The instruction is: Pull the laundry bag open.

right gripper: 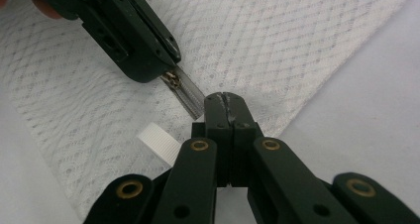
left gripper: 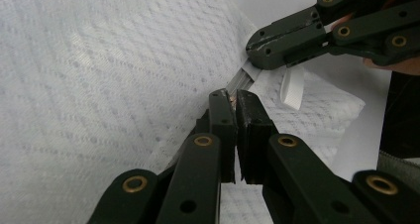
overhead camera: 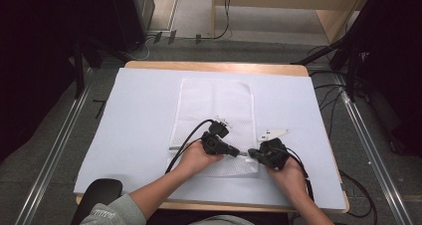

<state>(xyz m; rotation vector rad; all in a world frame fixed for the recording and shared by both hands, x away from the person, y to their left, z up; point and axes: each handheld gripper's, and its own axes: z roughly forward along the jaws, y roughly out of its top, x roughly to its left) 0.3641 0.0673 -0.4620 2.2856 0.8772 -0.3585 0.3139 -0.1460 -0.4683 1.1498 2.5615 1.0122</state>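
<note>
Mesh laundry bag (overhead camera: 215,113), white, flat and diamond-patterned, lies lengthwise on the pale blue sheet (overhead camera: 134,130) that covers your tabletop, its near end under your hands. Your left gripper (overhead camera: 238,152) has its fingers pinching the small brass zipper pull (right gripper: 171,79) on the grey zipper strip (right gripper: 190,95) at the bag's near right corner. Your right gripper (overhead camera: 252,153) has its fingers pressed tight on the end of that same strip, tip to tip with the left. Beside it a white ribbed tab (right gripper: 158,142) sticks out from the bag's edge.
</note>
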